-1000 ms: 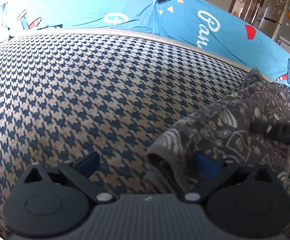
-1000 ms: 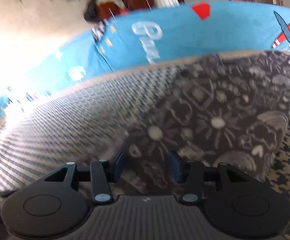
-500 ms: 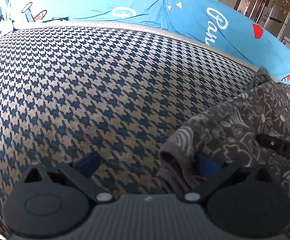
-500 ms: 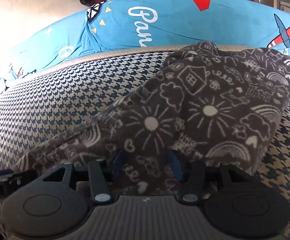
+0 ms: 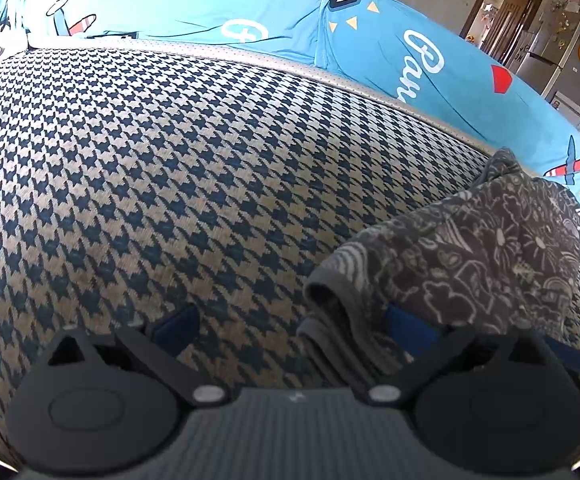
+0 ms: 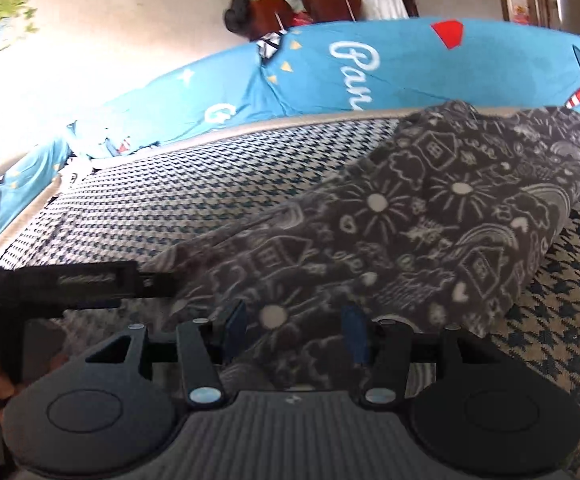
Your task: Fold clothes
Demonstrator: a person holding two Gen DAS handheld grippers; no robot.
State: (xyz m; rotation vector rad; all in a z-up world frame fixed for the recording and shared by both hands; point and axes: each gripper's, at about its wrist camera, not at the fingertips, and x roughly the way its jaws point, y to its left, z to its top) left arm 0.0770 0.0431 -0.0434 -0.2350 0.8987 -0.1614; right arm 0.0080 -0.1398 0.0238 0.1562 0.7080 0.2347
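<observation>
Your work spreads over a houndstooth cover (image 5: 162, 168), navy on beige, with a pale piped edge along its far side. Behind it lies blue bedding (image 5: 369, 40) printed with planes, stars, a red shape and white script that reads "Pau" or "Pan" before the cover's edge cuts it off. Beyond the bedding you see a wall, a wooden doorway (image 5: 501, 12) and a fridge with magnets (image 5: 557, 44) at the far right; the right wrist view also shows brown chairs heaped with clothes (image 6: 305, 0).

The dark grey garment (image 6: 429, 216), patterned with white suns, houses and rainbows, lies folded on the right part of the cover, its far corner reaching the piped edge. Everything to its left is bare houndstooth.

Your left gripper (image 5: 290, 322) has its fingers spread wide, the right one tucked against the garment's rolled near edge, pinching nothing. Your right gripper (image 6: 295, 332) has its fingers partly apart with garment cloth bunched between them; you cannot tell whether they squeeze it
</observation>
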